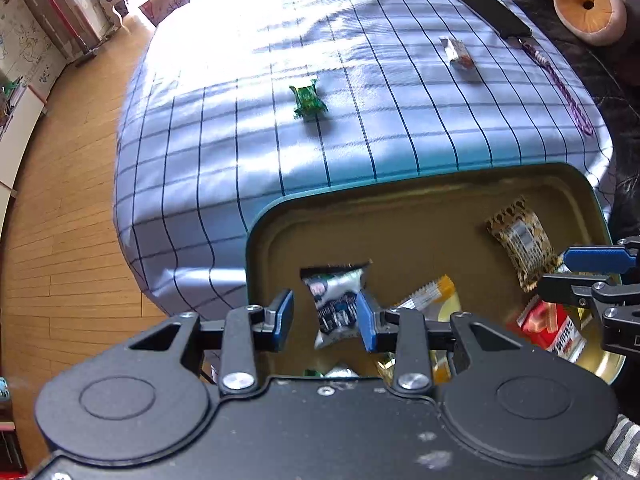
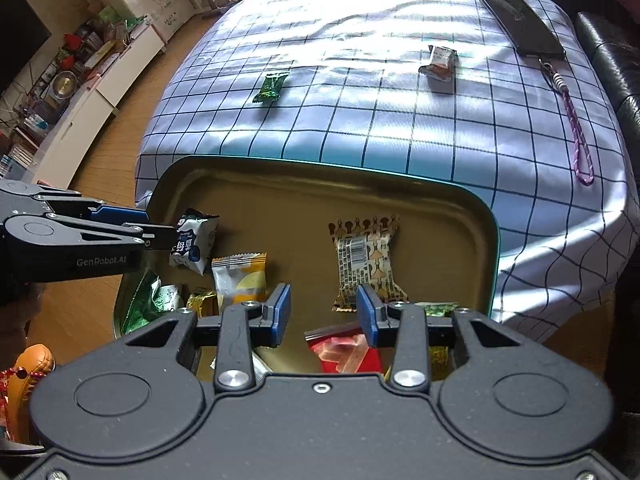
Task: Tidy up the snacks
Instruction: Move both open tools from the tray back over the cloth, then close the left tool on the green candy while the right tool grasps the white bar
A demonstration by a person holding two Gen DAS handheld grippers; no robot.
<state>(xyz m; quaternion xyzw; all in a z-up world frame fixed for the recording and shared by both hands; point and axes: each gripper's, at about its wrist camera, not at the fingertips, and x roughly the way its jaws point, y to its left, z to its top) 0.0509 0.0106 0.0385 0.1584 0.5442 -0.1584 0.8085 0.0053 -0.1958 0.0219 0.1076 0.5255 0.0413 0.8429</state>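
A gold tin tray [image 1: 400,208] [image 2: 280,184] with a teal rim sits at the near edge of the checked tablecloth and holds several snack packets. My left gripper [image 1: 325,322] is open above it; a black-and-white packet [image 1: 338,304] [image 2: 192,244] hangs loose between its fingers, touching the right pad. My right gripper [image 2: 322,316] is open and empty over the tray, above a red packet [image 2: 346,350] and near a brown patterned packet [image 2: 366,262] [image 1: 520,240]. A green candy [image 1: 307,100] [image 2: 271,87] and a white-orange packet [image 1: 458,53] [image 2: 440,62] lie on the cloth beyond the tray.
A black phone [image 1: 486,8] [image 2: 520,22] with a purple lanyard [image 2: 576,136] lies at the table's far right. A dark sofa [image 2: 608,52] borders the right side. Wooden floor [image 1: 60,240] and shelves are on the left.
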